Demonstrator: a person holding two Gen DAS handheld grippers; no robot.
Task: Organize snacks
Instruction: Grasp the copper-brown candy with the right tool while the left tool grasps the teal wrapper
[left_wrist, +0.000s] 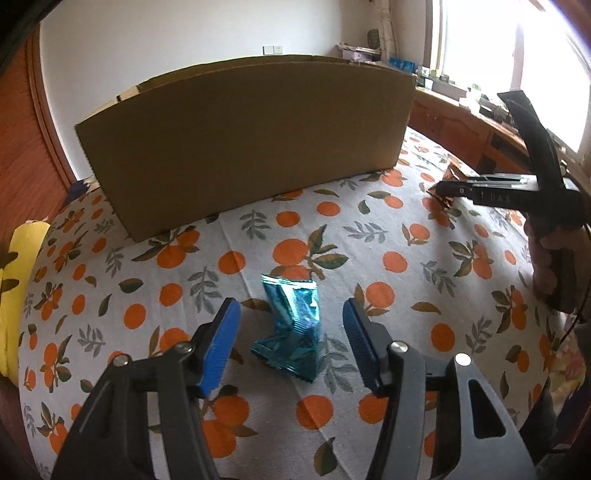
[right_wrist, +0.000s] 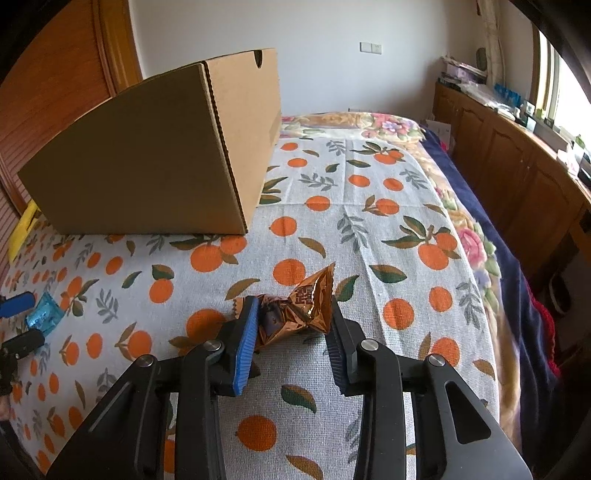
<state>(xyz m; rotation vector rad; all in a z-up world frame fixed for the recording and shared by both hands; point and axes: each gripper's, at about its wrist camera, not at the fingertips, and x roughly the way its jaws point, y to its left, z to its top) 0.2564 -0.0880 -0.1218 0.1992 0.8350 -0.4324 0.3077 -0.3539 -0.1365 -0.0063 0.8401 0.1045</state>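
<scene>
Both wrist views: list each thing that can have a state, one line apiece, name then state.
Left gripper: open, jaws either side of the teal snack packet, pads not touching it.
Teal snack packet: crumpled, lying on the tablecloth.
Right gripper: shut on the copper snack packet.
Copper snack packet: crinkled, pinched between the pads.
Cardboard box: standing on the tablecloth; contents hidden.
</scene>
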